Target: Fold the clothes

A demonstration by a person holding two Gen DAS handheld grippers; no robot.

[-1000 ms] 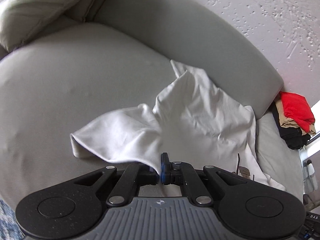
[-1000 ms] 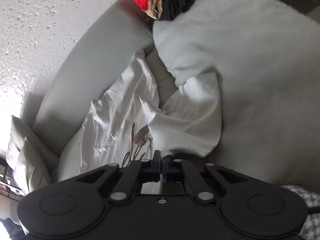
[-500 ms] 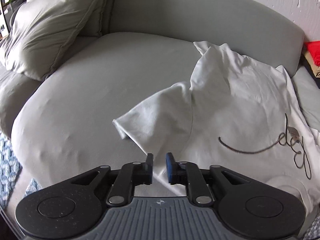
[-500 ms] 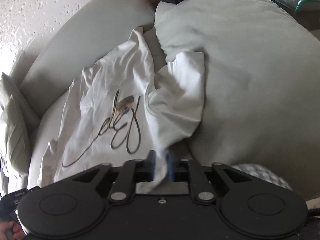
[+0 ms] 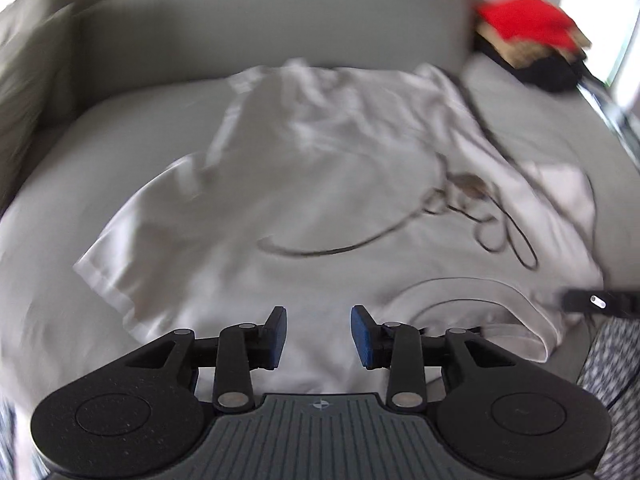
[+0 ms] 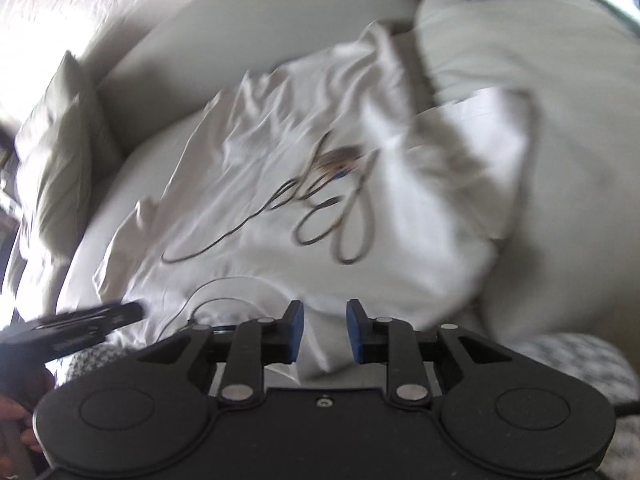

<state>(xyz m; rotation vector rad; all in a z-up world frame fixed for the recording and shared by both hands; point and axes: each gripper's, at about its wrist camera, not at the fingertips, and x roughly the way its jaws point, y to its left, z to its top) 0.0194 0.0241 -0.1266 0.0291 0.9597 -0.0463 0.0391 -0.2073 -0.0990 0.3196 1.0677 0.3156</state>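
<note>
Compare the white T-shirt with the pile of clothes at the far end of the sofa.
The white T-shirt lies spread out and wrinkled over the grey sofa seat; the pile of clothes is a compact stack in the far corner. The T-shirt is one white garment with a dark looping print; the pile shows red, tan and black layers. The T-shirt lies near the camera, the pile far back. Both rest on the sofa.

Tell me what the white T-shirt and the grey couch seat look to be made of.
White T-shirt: thin, matte knit, probably cotton jersey; it falls in soft creases and has a stitched sleeve hem. Grey couch seat: matte woven upholstery over padding, by its smooth, rounded, lightly dimpled surface. Motion blur hides the weave on both.
</note>
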